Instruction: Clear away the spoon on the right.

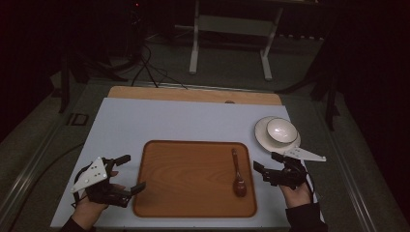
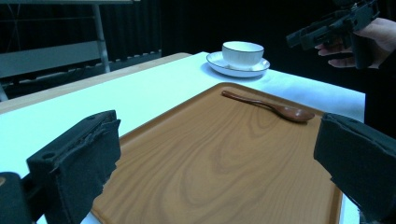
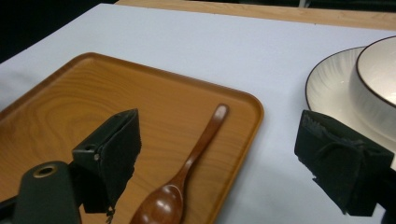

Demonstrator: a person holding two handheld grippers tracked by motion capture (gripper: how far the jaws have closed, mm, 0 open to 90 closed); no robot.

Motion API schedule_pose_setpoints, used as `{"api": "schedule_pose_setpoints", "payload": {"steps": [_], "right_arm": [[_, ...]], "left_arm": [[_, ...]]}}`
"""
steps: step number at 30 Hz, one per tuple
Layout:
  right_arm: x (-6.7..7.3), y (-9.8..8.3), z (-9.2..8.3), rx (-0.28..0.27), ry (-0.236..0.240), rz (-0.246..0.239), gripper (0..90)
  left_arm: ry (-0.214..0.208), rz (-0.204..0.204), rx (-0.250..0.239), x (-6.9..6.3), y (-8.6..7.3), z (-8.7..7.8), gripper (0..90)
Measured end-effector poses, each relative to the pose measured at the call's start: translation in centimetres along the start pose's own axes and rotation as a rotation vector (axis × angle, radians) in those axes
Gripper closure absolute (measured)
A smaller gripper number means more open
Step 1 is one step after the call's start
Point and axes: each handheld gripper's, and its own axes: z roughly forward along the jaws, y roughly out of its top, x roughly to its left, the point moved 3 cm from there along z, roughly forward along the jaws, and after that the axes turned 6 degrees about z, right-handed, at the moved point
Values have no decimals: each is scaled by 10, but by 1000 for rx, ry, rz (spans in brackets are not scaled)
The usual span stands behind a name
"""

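**Two open grippers flank a tray with one spoon on it**

Two grippers wait near the bottom of the high view, both with jaws spread wide and nothing between them. The left gripper sits at the lower left, just off the left rim of the wooden tray. The right gripper sits at the lower right, just past the tray's right rim.

Between them, on the tray's right part, lies the wooden spoon, bowl toward the bottom of the frame, handle pointing up. In the right gripper view the spoon lies between the two jaws and ahead of them, so the right gripper looks best placed to take it.

To do that well, I judge it should close across the slender handle, low enough to catch it yet clear of the tray floor.

Farther up, at centre right, the white bowl stands on its saucer on the pale table cover
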Motion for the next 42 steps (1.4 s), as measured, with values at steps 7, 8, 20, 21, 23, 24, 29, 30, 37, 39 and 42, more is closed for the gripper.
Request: {"api": "schedule_pose_setpoints", "payload": {"steps": [7, 8, 20, 21, 23, 24, 29, 30, 37, 39, 42], "right_arm": [[-9, -6, -9, -18, 14, -28, 144], [-10, -7, -10, -17, 18, -39, 144], [-25, -23, -21, -39, 59, -96, 143], [-25, -25, -21, -42, 74, -102, 144], [-25, -30, -19, -45, 89, -112, 144], [-26, -32, -18, -48, 94, -117, 144], [-24, -42, -10, -39, 144, -126, 144], [-24, -42, -9, -39, 151, -127, 144], [-22, -47, -2, -23, 159, -138, 145], [-23, -47, -1, -19, 161, -138, 145], [-23, -48, 1, -11, 160, -130, 145]], "left_arm": [[2, 1, 0, 0, 0, 0, 16], [2, 2, 0, 0, 0, 0, 16], [-3, 5, 3, 0, 0, 1, 16], [-5, 8, 4, 0, 0, 1, 16], [-7, 7, 6, 0, 0, 1, 16], [-6, 9, 6, -1, 0, 1, 16], [-9, 8, 1, -1, 0, 0, 16], [-9, 8, 1, -1, 0, 0, 16], [-22, 3, 6, -1, -1, 1, 16], [-25, 3, 7, -1, -1, 1, 16], [-28, 6, 13, -1, -1, 1, 16]]}}
